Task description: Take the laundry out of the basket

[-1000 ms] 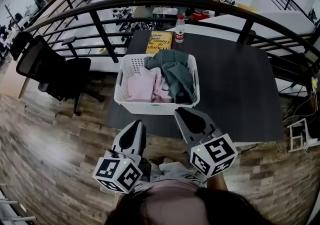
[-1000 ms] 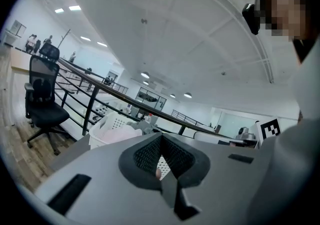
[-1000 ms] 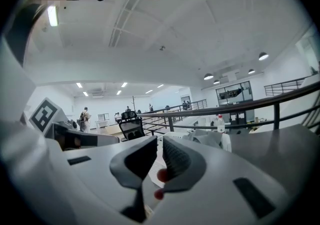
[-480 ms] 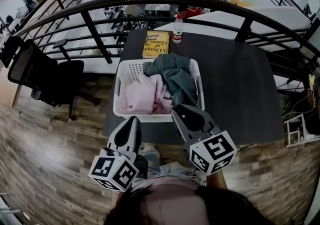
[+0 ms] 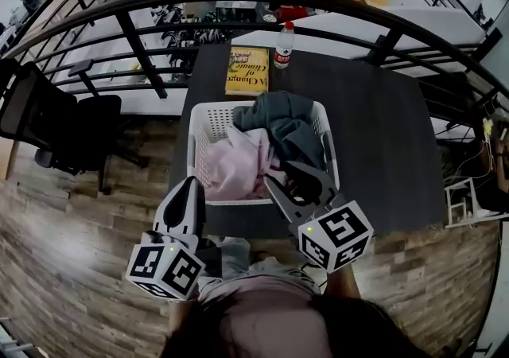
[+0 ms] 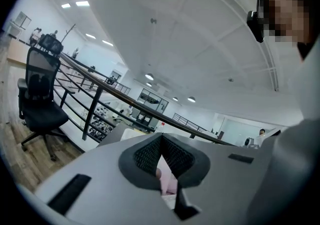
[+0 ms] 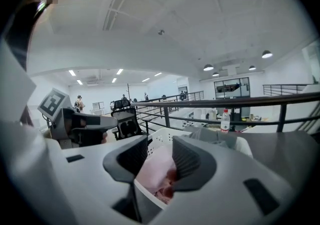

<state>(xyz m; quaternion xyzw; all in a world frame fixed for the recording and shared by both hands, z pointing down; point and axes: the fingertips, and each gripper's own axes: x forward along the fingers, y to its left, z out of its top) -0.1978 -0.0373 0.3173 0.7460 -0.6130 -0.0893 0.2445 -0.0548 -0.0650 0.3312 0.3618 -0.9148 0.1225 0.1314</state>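
The white laundry basket sits on the near part of the dark tabletop, still full. A pink garment fills its 7 o'clock side and a grey-green garment is heaped from 12 to 4 o'clock. A second ago both claws hung short of the basket, over the tabletop's near edge. Now the right claw has come forward over the basket's near rim at about 5 o'clock, just above the laundry. Its jaws, together before, are opening, and nothing is clamped between them; the right gripper view shows only pink cloth lying beyond the gap. The left claw has advanced less, with its tip just outside the basket's 7 o'clock corner. Its jaws meet at the tip and are empty. Beyond the basket, a yellow book lies at 12 o'clock and a water bottle stands at 1 o'clock. A black office chair stands on the floor at 9 o'clock.
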